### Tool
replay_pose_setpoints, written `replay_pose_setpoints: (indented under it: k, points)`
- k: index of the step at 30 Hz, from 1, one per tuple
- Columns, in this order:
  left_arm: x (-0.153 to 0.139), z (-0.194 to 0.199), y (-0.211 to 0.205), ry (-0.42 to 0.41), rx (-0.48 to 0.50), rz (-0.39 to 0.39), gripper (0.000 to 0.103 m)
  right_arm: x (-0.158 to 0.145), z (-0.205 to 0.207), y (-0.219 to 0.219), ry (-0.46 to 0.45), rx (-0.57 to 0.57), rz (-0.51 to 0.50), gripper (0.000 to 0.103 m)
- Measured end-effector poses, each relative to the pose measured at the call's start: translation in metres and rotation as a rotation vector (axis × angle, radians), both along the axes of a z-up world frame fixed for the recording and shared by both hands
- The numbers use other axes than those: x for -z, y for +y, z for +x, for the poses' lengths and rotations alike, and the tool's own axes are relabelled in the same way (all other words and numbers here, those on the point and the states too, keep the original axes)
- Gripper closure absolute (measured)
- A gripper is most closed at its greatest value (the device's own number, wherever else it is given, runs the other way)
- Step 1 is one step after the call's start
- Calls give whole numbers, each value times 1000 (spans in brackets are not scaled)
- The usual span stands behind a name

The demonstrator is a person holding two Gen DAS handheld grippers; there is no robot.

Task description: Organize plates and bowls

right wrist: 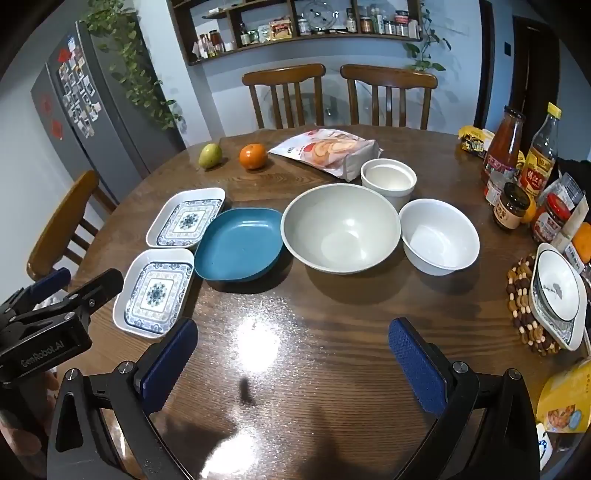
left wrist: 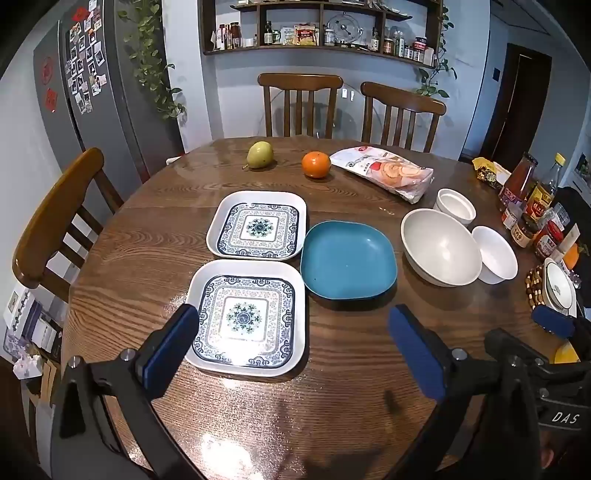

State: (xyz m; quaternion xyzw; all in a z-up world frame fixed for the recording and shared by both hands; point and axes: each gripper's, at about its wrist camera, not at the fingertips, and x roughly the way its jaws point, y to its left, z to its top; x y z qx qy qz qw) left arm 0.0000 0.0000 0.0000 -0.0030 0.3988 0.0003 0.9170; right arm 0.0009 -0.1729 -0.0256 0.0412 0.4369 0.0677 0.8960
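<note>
A round wooden table (left wrist: 351, 369) carries the dishes to be sorted: two square blue-patterned plates, the near patterned plate (left wrist: 247, 317) directly in front of the far patterned plate (left wrist: 258, 225), with a blue square plate (left wrist: 347, 260) just beside both on their right. Further right sit a large grey bowl (right wrist: 341, 229), a white bowl (right wrist: 439, 236) touching its right side, and a small white straight-sided bowl (right wrist: 388, 177) just behind them. At the table's right edge another patterned dish (right wrist: 557, 291) rests on a beaded trivet (right wrist: 521, 306). Beyond the dishes lie a green pear (left wrist: 259, 154), an orange (left wrist: 316, 164) and a snack bag (left wrist: 388, 170), while sauce bottles and jars (right wrist: 517, 173) crowd the far right. Wooden chairs (left wrist: 299, 103) ring the table, a photo-covered refrigerator (left wrist: 85, 85) stands at left and a wall shelf (left wrist: 321, 29) hangs behind. Nothing stands between the grippers and the dishes. The left gripper (left wrist: 291, 350) hovers over the table's near edge, blue pads spread wide and empty, its left pad overlapping the near patterned plate in view. The right gripper (right wrist: 293, 354) hangs alongside over bare wood, jaws equally wide apart, holding and touching nothing
</note>
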Motion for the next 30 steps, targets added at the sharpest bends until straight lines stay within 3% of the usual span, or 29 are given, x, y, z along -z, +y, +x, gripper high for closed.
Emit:
replay_pose_setpoints:
  k: [20,30]
  points:
    - [2,0,-1,-10,16,-13,1,-1,0,2,2,1,3,0]
    - [5,1,0,9,18,16,1,-1,0,2,3,2,2,0]
